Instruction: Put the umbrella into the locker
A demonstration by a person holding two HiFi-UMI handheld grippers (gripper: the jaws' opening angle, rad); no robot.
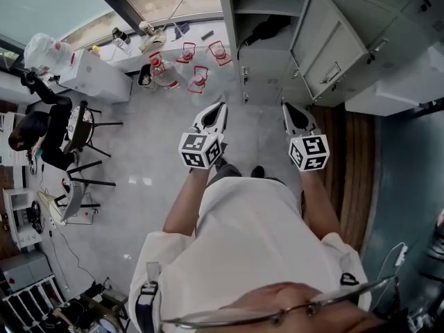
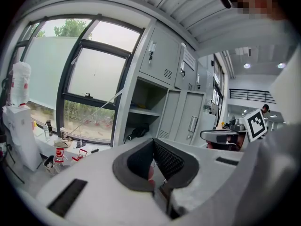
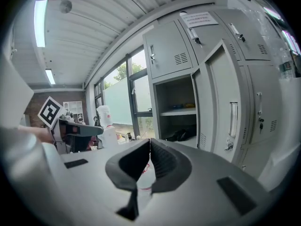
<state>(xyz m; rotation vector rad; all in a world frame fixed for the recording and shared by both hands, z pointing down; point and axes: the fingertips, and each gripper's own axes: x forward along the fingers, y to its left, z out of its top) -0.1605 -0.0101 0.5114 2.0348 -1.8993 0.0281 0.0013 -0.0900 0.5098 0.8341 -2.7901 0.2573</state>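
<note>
Facing the open locker [image 3: 176,95], unreadable white notice [image 3: 200,19] on an upper door.

I get bright, even daylight through the windows [image 2: 94,79], which wash out pale in the left gripper view. A ceiling strip light [image 3: 40,22] glares in the right gripper view. Every view bends strongly and darkens toward its edges. Nearest surfaces look soft; the locker [image 1: 272,64] interior is shadowed.
</note>
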